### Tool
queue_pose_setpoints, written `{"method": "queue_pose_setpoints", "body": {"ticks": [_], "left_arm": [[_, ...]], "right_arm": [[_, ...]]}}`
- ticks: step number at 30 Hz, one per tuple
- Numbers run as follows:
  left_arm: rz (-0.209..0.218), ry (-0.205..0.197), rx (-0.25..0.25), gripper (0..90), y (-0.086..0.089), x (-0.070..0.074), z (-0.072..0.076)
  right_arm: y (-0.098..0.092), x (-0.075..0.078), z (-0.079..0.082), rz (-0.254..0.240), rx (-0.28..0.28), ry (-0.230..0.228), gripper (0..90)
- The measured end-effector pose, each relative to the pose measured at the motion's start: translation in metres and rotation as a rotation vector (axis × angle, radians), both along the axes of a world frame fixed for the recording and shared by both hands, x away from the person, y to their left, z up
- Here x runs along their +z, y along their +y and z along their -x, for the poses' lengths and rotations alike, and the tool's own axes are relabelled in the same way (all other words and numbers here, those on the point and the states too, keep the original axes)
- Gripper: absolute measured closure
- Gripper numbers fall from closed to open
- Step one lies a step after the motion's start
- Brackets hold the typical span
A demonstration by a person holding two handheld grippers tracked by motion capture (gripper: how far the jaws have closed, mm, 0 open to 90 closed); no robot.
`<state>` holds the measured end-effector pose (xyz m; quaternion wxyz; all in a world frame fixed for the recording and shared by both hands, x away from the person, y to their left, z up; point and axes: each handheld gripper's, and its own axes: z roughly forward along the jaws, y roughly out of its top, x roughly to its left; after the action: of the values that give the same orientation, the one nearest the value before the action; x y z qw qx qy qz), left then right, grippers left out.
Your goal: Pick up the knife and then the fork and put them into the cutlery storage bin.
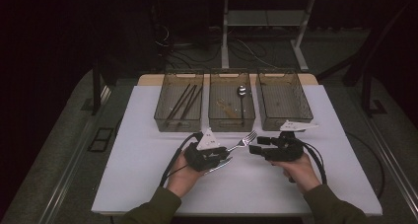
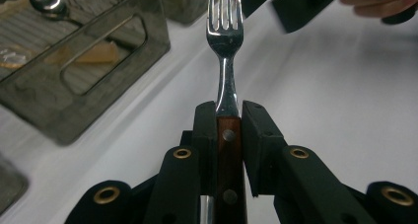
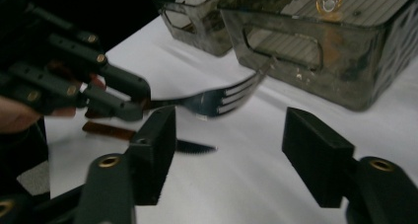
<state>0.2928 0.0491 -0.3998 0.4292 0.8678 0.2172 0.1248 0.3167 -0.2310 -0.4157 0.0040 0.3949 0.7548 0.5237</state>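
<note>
Left gripper (image 1: 224, 157) clamped on a fork (image 1: 242, 142); right gripper (image 1: 252, 149) unclenched and holding nothing.

The left gripper's pads press both sides of the fork's wooden handle; the tines point toward the right gripper and stand raised above the white table (image 1: 148, 135). The right gripper's jaws stand apart, with the fork's head ahead of the gap and no pad touching it. A knife (image 3: 148, 137) lies flat on the table under the left gripper. Three grey bins (image 1: 231, 108) stand behind; the middle one holds a spoon (image 1: 242, 93).
</note>
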Motion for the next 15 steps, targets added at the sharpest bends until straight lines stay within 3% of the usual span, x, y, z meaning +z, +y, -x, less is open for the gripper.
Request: {"method": "queue_pose_setpoints", "body": {"ticks": [10, 13, 15], "left_arm": [[0.030, -0.007, 0.017, 77.0, -0.004, 0.000, -0.001], [0.038, 0.011, 0.016, 76.9, -0.004, -0.002, -0.003], [0.073, 0.029, 0.014, 76.5, -0.003, -0.004, -0.004]], "right_arm": [[0.003, 0.000, -0.017, -0.102, -0.034, 0.016, 74.0], [0.003, 0.004, -0.020, -0.152, -0.029, 0.013, 80.6], [0.004, 0.010, -0.021, -0.164, -0.017, 0.009, 83.2]]}}
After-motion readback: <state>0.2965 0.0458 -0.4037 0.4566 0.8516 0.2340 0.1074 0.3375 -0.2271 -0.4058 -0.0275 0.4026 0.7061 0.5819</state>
